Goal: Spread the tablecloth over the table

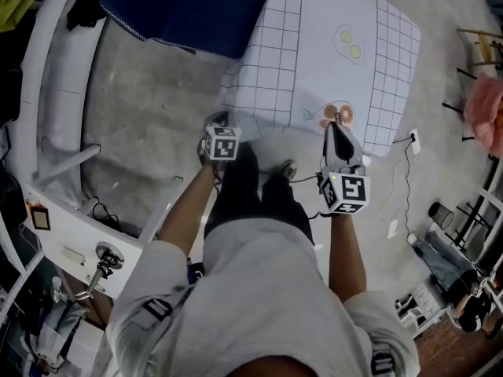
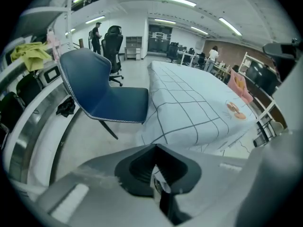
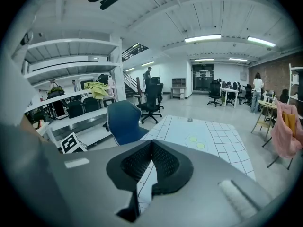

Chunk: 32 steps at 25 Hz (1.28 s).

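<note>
Pinching tablecloth (image 1: 314,45) near edge with left tongs (image 1: 219,121) and right tongs (image 1: 338,122), both clamped (standing person (image 2: 96,32) only in gripper views).

Right gripper (image 3: 151,143) jaws together on tablecloth (image 3: 213,136)

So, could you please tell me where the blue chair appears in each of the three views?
Head view: blue chair along the top edge, left of centre.
Left gripper view: left of centre, at mid-height.
Right gripper view: left of centre, smaller.
Shared landmark: the tablecloth, right of the chair in each.
</note>
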{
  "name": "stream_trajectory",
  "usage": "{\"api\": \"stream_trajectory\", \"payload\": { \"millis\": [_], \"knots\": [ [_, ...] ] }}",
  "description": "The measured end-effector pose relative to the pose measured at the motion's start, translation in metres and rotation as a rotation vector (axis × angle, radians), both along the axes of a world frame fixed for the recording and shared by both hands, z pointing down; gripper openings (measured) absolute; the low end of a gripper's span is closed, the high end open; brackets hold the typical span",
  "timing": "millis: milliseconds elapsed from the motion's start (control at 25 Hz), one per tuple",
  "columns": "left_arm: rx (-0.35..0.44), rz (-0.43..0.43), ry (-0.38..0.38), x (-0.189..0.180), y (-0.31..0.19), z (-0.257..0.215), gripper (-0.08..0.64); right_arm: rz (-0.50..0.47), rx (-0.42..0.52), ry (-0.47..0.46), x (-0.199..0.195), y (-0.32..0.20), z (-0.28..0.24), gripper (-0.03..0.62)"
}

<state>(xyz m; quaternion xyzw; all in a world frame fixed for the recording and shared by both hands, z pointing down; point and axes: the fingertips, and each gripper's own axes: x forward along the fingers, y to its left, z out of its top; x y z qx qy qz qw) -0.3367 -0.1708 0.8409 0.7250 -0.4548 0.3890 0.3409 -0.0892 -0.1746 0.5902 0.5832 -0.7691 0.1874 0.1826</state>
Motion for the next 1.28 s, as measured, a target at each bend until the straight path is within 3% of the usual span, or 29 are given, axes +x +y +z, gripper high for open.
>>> {"api": "stream_trajectory", "payload": {
  "millis": [120,240,360,520,680,920,1280],
  "knots": [
    [0.049,-0.053,0.002,-0.010,-0.004,-0.020,0.021,-0.012,0.011,-0.012,0.001,0.010,-0.006,0.008],
    [0.182,-0.043,0.038,0.006,-0.021,-0.064,0.021,-0.028,0.054,-0.017,0.005,0.012,-0.018,0.008],
    [0.331,-0.023,0.073,0.039,-0.036,-0.117,0.021,-0.033,0.137,-0.013,0.015,0.009,-0.042,0.008],
    [0.456,0.003,0.179,0.105,-0.031,-0.190,0.021,0.000,0.217,0.000,0.042,0.017,-0.076,0.006],
    [0.550,0.058,0.279,0.174,-0.021,-0.262,0.020,0.039,0.281,0.019,0.071,0.031,-0.107,0.006],
    [0.675,0.141,0.372,0.254,-0.002,-0.350,0.021,0.093,0.398,0.092,0.116,0.061,-0.159,0.006],
    [0.750,0.249,0.444,0.332,0.058,-0.404,0.020,0.170,0.504,0.107,0.170,0.109,-0.201,0.006]
  ]
}}
